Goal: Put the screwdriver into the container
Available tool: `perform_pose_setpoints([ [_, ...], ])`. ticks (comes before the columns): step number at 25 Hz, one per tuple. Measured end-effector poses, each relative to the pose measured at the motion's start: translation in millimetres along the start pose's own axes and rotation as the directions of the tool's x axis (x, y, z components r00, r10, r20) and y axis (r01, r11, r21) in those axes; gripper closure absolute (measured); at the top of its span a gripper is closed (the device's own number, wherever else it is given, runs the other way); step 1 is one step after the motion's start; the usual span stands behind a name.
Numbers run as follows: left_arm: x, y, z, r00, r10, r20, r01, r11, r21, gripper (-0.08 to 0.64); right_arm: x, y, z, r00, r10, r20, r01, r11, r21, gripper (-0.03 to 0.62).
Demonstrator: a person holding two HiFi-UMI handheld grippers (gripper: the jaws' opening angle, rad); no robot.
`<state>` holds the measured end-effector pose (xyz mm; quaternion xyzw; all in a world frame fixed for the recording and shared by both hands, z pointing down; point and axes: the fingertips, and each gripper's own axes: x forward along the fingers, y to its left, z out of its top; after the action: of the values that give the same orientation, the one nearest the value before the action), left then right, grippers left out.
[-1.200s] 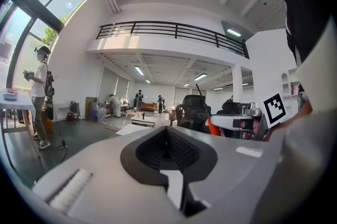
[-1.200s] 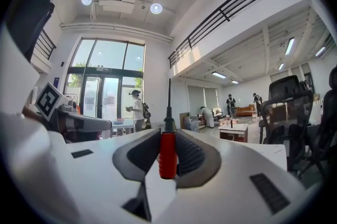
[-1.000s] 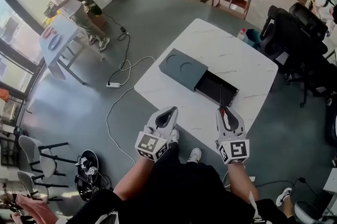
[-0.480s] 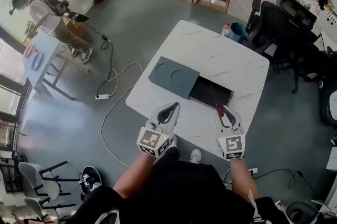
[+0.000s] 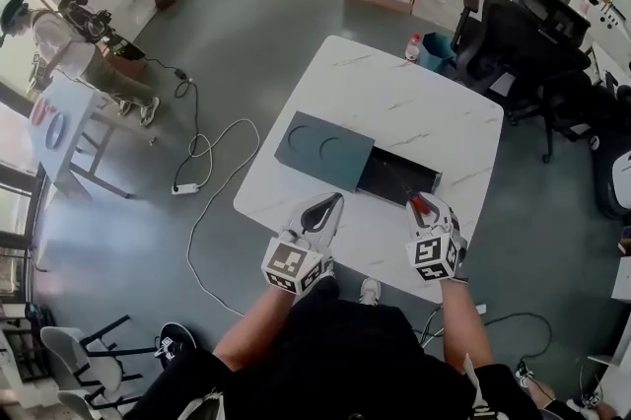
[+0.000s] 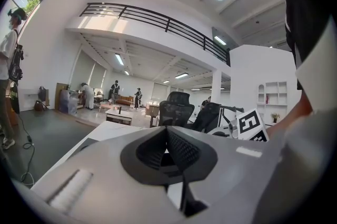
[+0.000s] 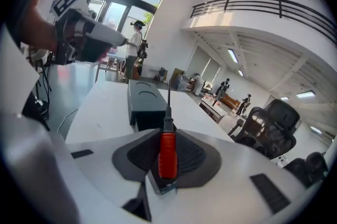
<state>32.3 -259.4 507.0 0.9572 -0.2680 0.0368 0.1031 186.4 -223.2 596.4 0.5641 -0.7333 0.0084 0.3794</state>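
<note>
The screwdriver has a red handle and a thin dark shaft. My right gripper is shut on the handle, and the shaft points at the dark grey container. In the head view the right gripper hovers at the near edge of the container's open black part, with the red handle showing between its fingers. A grey lid with two round recesses covers the container's left half. My left gripper is over the white table, left of the right one, shut and holding nothing.
Black office chairs crowd the table's far right side, with a water bottle beside them. A cable and power strip lie on the grey floor to the left. A person stands by a small table at far left.
The right gripper has tipped forward with the screwdriver, so less of its shaft shows in the head view. The left gripper has barely moved.
</note>
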Motion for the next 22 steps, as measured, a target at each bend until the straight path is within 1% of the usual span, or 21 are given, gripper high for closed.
perform_pose_setpoints([
  [4,5.1,7.8,-5.6,1.000,-0.020,-0.015,0.020,1.000,-0.006,0.552,26.0,-1.9,-19.6,0.993,0.044,-0.110,-0.058,0.991,-0.122,0.505],
  [6,9.0,10.9,-7.3,1.000,-0.026,-0.017,0.025,1.000,-0.006,0.552,38.2,-2.0,-31.2,0.983,0.074,-0.167,-0.103,0.980,-0.173,0.505],
  [8,11.5,14.8,-8.6,0.999,-0.030,-0.020,0.030,1.000,-0.007,0.552,51.5,2.7,-42.1,0.970,0.114,-0.216,-0.159,0.966,-0.202,0.505],
  [11,10.5,20.7,-7.4,0.999,-0.035,-0.026,0.035,0.999,-0.009,0.552,70.8,17.0,-51.9,0.946,0.185,-0.265,-0.244,0.946,-0.212,0.505],
  [13,11.1,21.3,-6.3,0.999,-0.041,-0.025,0.041,0.999,-0.009,0.552,79.6,21.4,-58.0,0.932,0.213,-0.292,-0.282,0.934,-0.218,0.505],
  [18,12.6,30.0,-9.7,0.999,-0.034,-0.033,0.034,0.999,-0.011,0.552,102.5,28.0,-68.0,0.901,0.260,-0.347,-0.355,0.901,-0.248,0.505],
  [22,13.3,38.0,-10.5,0.999,-0.025,-0.036,0.024,1.000,-0.019,0.552,115.9,31.7,-69.1,0.882,0.293,-0.370,-0.398,0.884,-0.247,0.506],
])
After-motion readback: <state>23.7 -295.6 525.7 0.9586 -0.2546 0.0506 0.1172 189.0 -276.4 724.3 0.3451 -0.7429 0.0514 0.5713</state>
